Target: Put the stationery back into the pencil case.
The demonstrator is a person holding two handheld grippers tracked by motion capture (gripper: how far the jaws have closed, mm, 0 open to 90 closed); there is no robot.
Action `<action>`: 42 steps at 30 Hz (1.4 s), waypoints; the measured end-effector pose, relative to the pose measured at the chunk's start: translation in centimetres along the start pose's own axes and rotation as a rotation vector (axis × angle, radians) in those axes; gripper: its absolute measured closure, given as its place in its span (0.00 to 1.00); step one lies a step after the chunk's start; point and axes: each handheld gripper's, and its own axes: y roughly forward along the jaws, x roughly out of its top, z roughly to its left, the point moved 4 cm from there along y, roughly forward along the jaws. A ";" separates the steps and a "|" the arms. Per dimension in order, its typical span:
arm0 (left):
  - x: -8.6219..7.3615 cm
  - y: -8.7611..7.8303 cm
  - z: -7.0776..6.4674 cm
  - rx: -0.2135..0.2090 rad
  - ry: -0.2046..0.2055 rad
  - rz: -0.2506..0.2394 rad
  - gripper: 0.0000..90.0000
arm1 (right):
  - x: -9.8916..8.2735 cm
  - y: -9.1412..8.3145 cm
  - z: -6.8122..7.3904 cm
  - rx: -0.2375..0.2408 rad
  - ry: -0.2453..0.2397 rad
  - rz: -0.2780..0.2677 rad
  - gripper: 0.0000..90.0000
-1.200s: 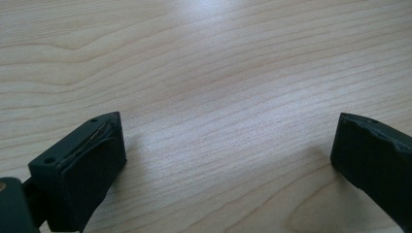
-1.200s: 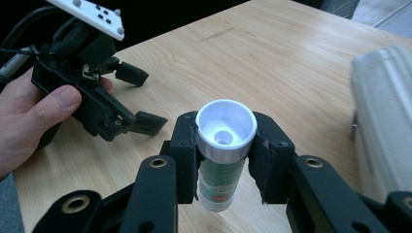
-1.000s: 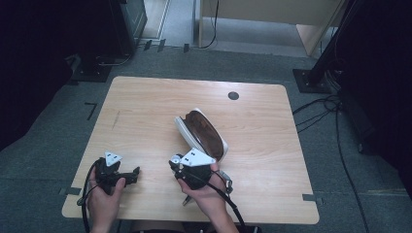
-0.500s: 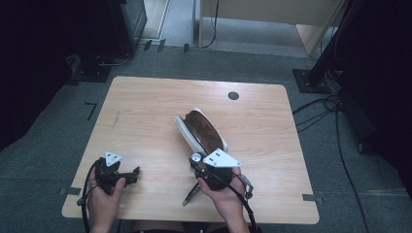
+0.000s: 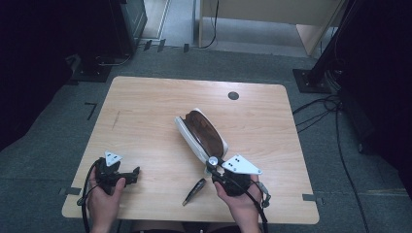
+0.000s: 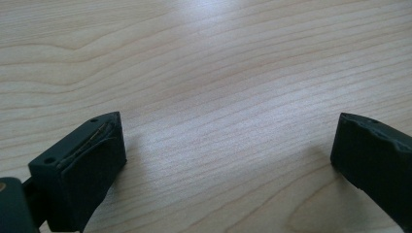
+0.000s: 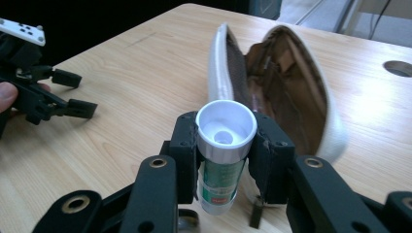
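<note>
An open white pouch (image 5: 201,133) with a brown lining lies slantwise in the middle of the wooden table (image 5: 145,111); its mouth faces me in the right gripper view (image 7: 286,82). My right gripper (image 5: 214,164) is just in front of the pouch's near end, shut on an upright glue stick (image 7: 225,145) with a white cap and green label, seen from above as a small round cap (image 5: 212,160). The left gripper (image 5: 133,174) rests near the front left of the table, open, with bare wood between its jaws (image 6: 228,160); it also appears far off (image 7: 73,92).
A dark pen (image 5: 194,191) lies on the table near the front edge, left of my right hand. A round cable hole (image 5: 233,95) sits near the far edge. Dark stands and cables surround the table on the grey floor.
The right gripper has carried the glue stick to the right, toward the pouch's near end, uncovering the pen on the table. The left gripper has stayed still.
</note>
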 end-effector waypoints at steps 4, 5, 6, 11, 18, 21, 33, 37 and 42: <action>0.0 0.0 0.0 0.000 0.000 0.000 0.00 | 0.0 -0.6 -0.9 -0.023 0.008 -0.007 0.73; 0.0 0.0 0.0 0.000 0.000 0.000 0.00 | 0.0 -0.7 -1.1 -0.028 0.012 -0.004 0.73; 0.0 0.0 0.0 0.000 0.000 0.000 0.00 | 0.0 -0.8 -1.2 -0.034 0.013 -0.007 0.73; 0.0 0.0 0.0 0.000 0.000 0.000 0.00 | 0.2 -1.1 -1.7 -0.063 0.004 -0.010 0.73; 0.0 0.0 0.0 0.000 0.000 0.000 0.00 | 1.0 -0.9 -2.0 -0.077 -0.003 -0.029 0.73; 0.0 0.0 0.0 0.000 0.000 0.000 0.00 | 1.5 -0.7 -2.0 -0.085 -0.004 -0.035 0.73; 0.0 0.0 0.0 0.000 0.000 0.000 0.00 | 3.2 0.3 -2.0 -0.093 -0.023 -0.049 0.73; 0.0 0.0 0.0 0.000 0.000 0.000 0.00 | 3.7 0.8 -2.0 -0.098 -0.034 -0.057 0.73; 0.0 0.0 0.0 0.000 0.000 0.000 0.00 | 3.8 1.8 -1.8 -0.093 -0.040 -0.054 0.73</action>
